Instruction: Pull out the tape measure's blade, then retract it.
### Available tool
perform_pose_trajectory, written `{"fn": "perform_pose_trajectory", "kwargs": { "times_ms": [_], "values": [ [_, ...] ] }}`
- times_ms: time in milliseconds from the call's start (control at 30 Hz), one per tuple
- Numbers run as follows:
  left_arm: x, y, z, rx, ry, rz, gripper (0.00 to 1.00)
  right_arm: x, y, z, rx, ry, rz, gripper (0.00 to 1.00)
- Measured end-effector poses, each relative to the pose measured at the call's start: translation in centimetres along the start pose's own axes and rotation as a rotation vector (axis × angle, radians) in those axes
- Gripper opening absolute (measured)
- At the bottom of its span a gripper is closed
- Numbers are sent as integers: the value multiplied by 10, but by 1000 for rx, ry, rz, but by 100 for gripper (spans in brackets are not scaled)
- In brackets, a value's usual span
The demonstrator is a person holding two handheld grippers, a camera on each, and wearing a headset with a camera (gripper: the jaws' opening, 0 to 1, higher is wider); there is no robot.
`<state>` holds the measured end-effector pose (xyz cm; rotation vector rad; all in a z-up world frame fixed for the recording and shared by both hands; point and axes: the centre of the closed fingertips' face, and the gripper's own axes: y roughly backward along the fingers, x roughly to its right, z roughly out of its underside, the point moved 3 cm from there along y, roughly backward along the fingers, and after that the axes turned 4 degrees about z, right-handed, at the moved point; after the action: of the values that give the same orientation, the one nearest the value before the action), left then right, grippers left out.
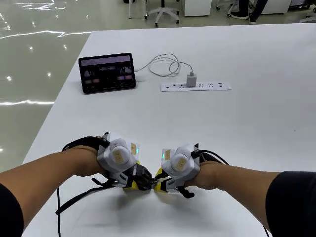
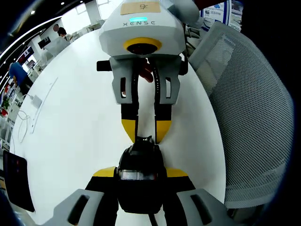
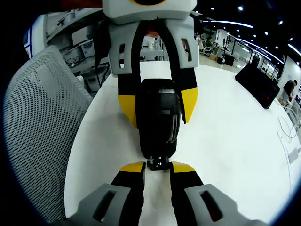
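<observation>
The tape measure (image 1: 142, 177) is sitting bottom middle in the head view, the left gripper (image 2: 141, 172) squeezing it, the right gripper (image 3: 158, 167) pinching its tiny hook (image 3: 159, 163), which might slip free.

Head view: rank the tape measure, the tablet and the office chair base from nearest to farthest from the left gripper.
1. tape measure: in the left gripper's own jaws, at the near edge.
2. tablet: ahead, propped on the left part of the table.
3. chair base: on the floor beyond the table's far edge.
</observation>
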<state>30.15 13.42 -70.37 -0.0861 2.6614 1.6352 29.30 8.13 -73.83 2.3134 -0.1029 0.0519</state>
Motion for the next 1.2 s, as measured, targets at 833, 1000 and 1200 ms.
{"fn": "perform_pose_trajectory", "kwargs": {
  "times_ms": [833,1000,1200],
  "values": [
    [1,-1,1,7,28,-9,33,4,6,4,-11,22,-32,9],
    [1,-1,1,21,38,-16,33,6,10,8,-13,16,-37,9],
    [0,-1,1,29,46,-17,33,7,12,10,-12,-9,-34,10]
  ]
}}
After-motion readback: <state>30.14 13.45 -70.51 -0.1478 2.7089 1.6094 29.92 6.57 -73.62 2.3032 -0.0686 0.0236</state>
